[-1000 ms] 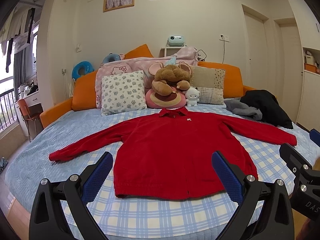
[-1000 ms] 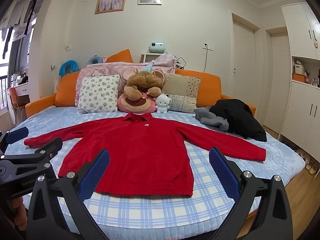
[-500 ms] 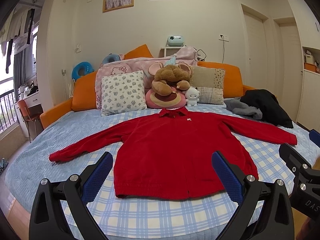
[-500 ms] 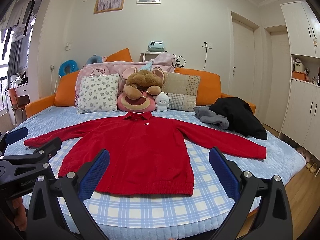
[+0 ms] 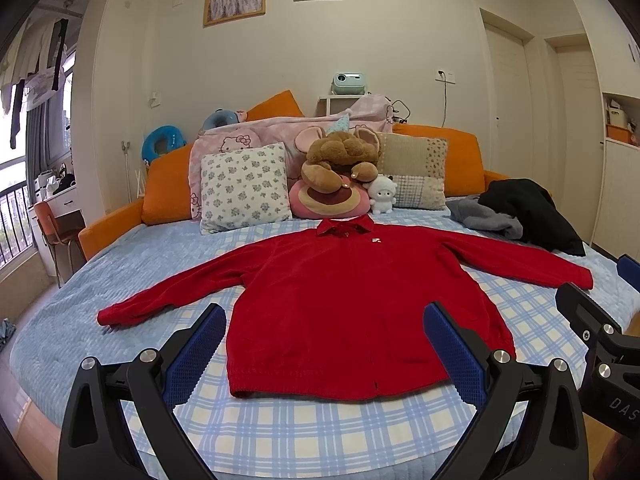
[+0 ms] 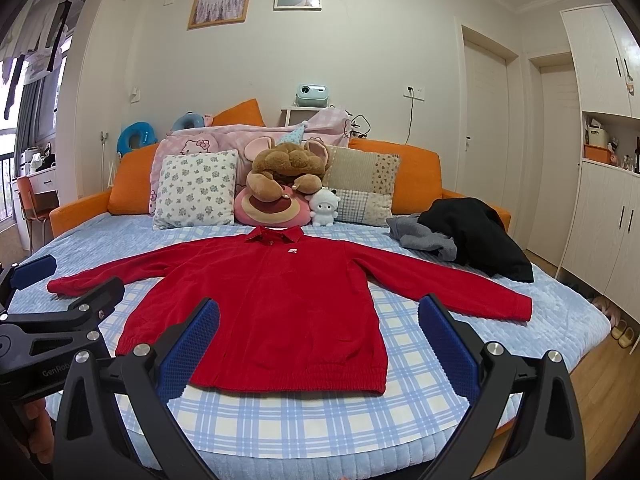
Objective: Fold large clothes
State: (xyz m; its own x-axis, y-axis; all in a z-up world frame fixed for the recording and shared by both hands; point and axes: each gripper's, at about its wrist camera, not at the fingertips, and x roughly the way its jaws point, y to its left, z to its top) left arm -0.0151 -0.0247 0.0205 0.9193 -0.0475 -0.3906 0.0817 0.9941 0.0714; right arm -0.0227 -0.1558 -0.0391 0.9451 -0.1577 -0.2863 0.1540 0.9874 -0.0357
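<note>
Blue-checked bedding fills the near edge of what we see, and over it we hold both tools short of the cloth. Our left gripper has its blue pads spread wide with nothing between them; our right gripper is spread the same way and just as empty, ready, we judge, to take hold of an edge. Just beyond them lies the red jacket, front up, hem towards us, zipped, both sleeves stretched straight out to the sides. We read that flat spread as the starting layout for folding; no fold is made yet. Farther back a grey and black clothes pile sits well apart on the right. Pillows and a plush bear line the orange headboard.
</note>
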